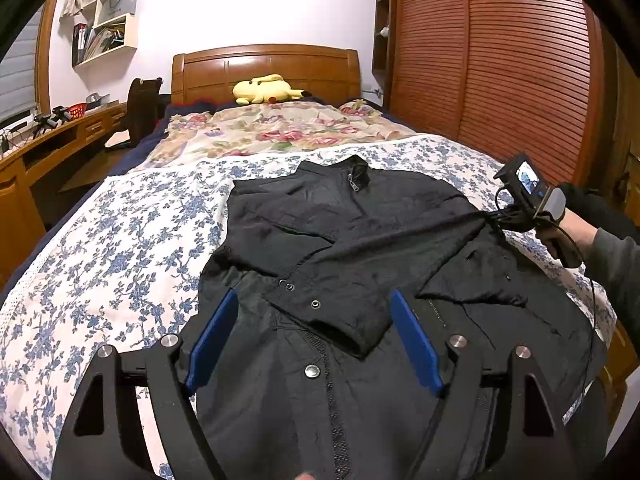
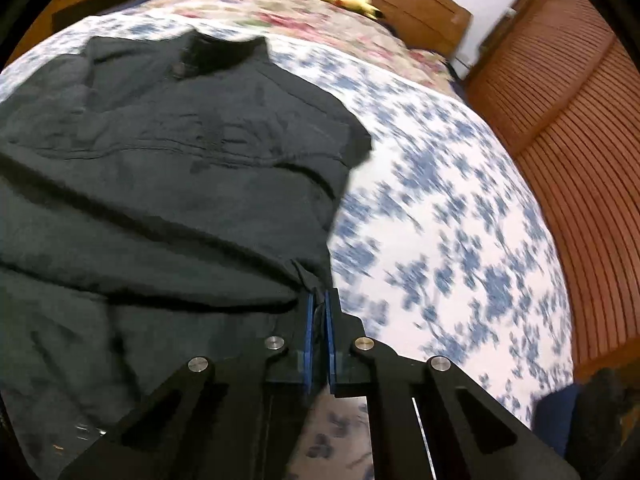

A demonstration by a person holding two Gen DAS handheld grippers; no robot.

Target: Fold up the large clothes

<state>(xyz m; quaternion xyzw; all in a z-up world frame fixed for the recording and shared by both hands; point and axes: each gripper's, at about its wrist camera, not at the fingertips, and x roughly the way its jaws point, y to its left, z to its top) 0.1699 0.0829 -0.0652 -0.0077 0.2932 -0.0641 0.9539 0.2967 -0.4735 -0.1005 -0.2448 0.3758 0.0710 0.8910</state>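
A large black jacket [image 1: 360,248] lies spread on the bed, collar toward the headboard, with one sleeve folded across its chest. My left gripper [image 1: 314,300] hovers open over the sleeve's cuff, its blue pads wide apart and nothing between them. In the left wrist view my right gripper [image 1: 490,216] pinches the jacket's right edge and pulls the cloth taut. The right wrist view shows the right gripper [image 2: 319,300] shut on a fold at the edge of the jacket [image 2: 160,168], cloth squeezed between the blue pads [image 2: 308,320].
The bed has a blue floral sheet [image 1: 120,240] and a rose-patterned cover [image 1: 280,128] with a yellow plush toy [image 1: 266,89] by the wooden headboard. A slatted wooden wardrobe [image 1: 500,60] stands on the right, a desk and chair [image 1: 142,108] on the left.
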